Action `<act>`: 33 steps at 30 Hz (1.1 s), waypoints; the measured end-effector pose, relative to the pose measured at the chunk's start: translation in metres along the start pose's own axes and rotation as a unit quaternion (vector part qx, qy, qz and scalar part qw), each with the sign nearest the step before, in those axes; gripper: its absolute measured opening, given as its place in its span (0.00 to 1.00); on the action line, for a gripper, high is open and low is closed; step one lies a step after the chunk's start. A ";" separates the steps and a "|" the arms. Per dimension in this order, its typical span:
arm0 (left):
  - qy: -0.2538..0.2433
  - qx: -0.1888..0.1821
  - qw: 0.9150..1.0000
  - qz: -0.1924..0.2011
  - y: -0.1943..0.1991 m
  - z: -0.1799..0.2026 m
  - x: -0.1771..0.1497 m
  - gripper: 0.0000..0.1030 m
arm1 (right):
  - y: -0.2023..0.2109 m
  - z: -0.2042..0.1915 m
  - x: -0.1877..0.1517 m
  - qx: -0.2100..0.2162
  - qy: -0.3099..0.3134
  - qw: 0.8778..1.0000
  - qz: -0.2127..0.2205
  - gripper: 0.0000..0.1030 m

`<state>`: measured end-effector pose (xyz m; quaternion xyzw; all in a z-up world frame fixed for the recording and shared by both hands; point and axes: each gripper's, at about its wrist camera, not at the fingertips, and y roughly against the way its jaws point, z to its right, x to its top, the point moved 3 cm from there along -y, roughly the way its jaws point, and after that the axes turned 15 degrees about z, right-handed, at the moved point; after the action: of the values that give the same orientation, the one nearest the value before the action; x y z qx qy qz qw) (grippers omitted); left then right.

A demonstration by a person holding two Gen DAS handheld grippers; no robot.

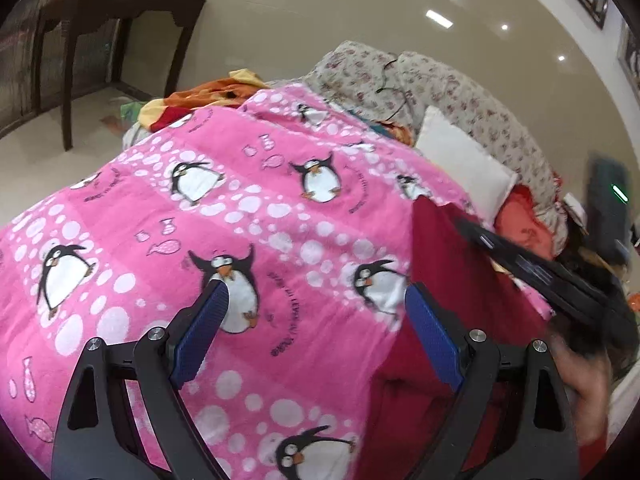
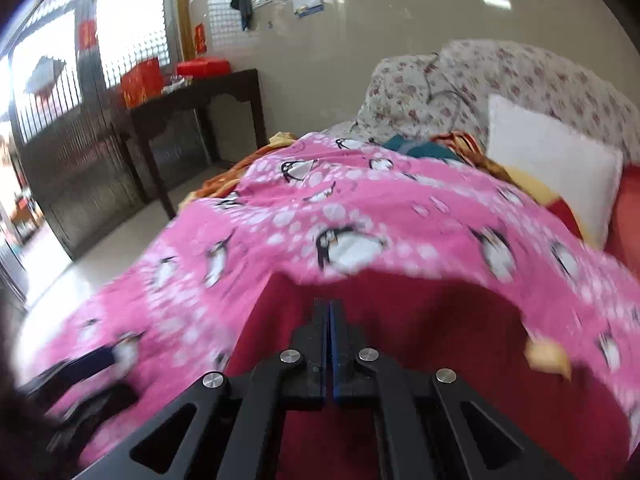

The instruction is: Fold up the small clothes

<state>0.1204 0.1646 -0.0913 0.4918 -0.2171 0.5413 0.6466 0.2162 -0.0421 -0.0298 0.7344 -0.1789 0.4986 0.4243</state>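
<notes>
A dark red garment (image 1: 452, 280) lies on a pink penguin blanket (image 1: 240, 216) at the right of the left wrist view. My left gripper (image 1: 316, 320) is open and empty, hovering above the blanket with the garment's left edge by its right finger. My right gripper shows in the left wrist view (image 1: 472, 232) as a blurred black arm over the garment. In the right wrist view the right gripper (image 2: 330, 312) has its jaws closed together over the red garment (image 2: 400, 332); whether cloth is pinched between them I cannot tell. The pink blanket (image 2: 360, 208) lies beyond.
A white pillow (image 1: 460, 164) and a floral cover (image 1: 440, 84) lie at the far end, with other clothes (image 1: 208, 98) piled there. A dark wooden table (image 1: 120, 12) with red boxes stands at the left on the shiny floor. It also shows in the right wrist view (image 2: 192, 104).
</notes>
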 end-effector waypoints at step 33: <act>-0.091 -0.099 0.987 -0.089 -0.028 0.075 -0.054 0.87 | 0.382 0.386 -0.252 -0.298 -0.507 0.788 0.180 0.43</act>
<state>0.1477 0.0749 -0.1149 0.4903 -0.2833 0.4106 0.7147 0.0678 -0.6119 -0.1374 0.6733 -0.6369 0.0437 0.3731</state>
